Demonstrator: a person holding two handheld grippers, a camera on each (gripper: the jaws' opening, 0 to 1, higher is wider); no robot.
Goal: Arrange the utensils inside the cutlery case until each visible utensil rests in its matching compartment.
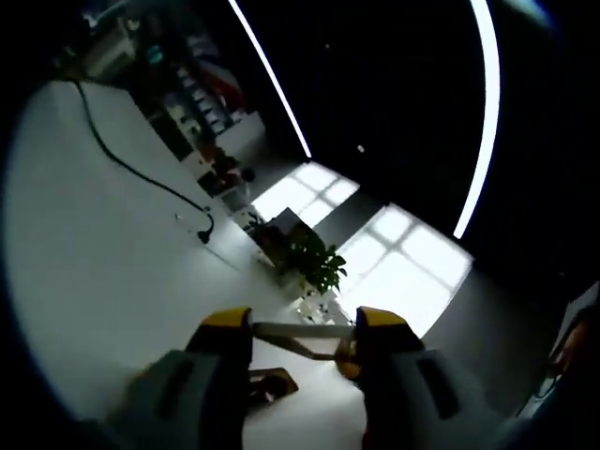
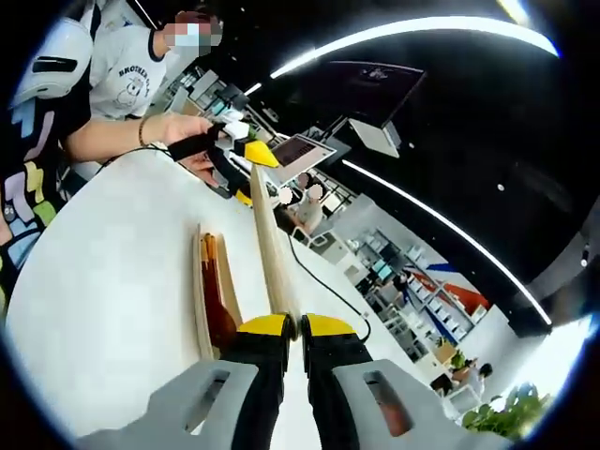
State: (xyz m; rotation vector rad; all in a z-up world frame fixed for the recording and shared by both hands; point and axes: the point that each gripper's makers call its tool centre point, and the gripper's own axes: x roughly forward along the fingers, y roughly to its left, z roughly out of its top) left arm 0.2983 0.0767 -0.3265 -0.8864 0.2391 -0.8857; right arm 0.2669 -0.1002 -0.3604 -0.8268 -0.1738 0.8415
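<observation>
You held both grippers above the white table [image 2: 112,281], facing each other. Your right gripper [image 2: 300,325] was clenched on one end of a long pale wooden lid [image 2: 272,248], which ran straight away from its jaws. Your left gripper [image 2: 246,161], gripped in your hand [image 2: 178,127], met the far end; in the left gripper view, the left gripper [image 1: 303,330] grasped that same lid edge crosswise between its yellow tips. The open cutlery case [image 2: 214,291], brown inside, lay on the table just beside the lid, parallel to it.
</observation>
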